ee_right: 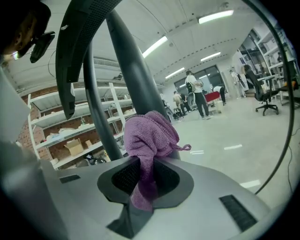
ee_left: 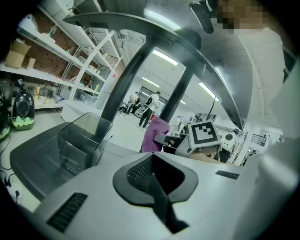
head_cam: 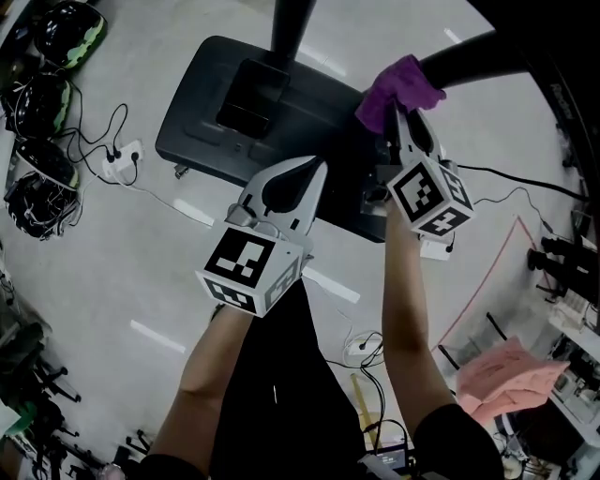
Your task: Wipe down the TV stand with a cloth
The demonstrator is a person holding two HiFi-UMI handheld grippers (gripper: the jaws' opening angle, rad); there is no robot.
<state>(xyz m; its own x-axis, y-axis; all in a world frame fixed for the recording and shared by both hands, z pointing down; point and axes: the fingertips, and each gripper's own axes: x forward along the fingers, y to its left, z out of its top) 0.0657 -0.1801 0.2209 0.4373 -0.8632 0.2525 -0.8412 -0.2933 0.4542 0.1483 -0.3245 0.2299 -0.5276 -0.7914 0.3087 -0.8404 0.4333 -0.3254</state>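
The TV stand's black base (head_cam: 202,122) lies on the floor ahead, with its dark pole (head_cam: 291,28) rising from it. My right gripper (head_cam: 405,120) is shut on a purple cloth (head_cam: 398,89), held by the base's right edge close to a dark slanted bar. In the right gripper view the cloth (ee_right: 150,136) bunches above the shut jaws (ee_right: 145,180), with the pole (ee_right: 133,70) just behind. My left gripper (head_cam: 314,173) hovers over the base's near edge, jaws (ee_left: 157,176) shut and empty. The left gripper view shows the base (ee_left: 42,159), the pole (ee_left: 129,77) and the cloth (ee_left: 154,133).
A white power strip (head_cam: 120,161) and its cables lie on the floor left of the base, beside several helmets (head_cam: 42,103). A pink cloth (head_cam: 511,375) rests at lower right near equipment. Shelving (ee_left: 56,70) stands at the left, and people (ee_right: 197,93) stand far off.
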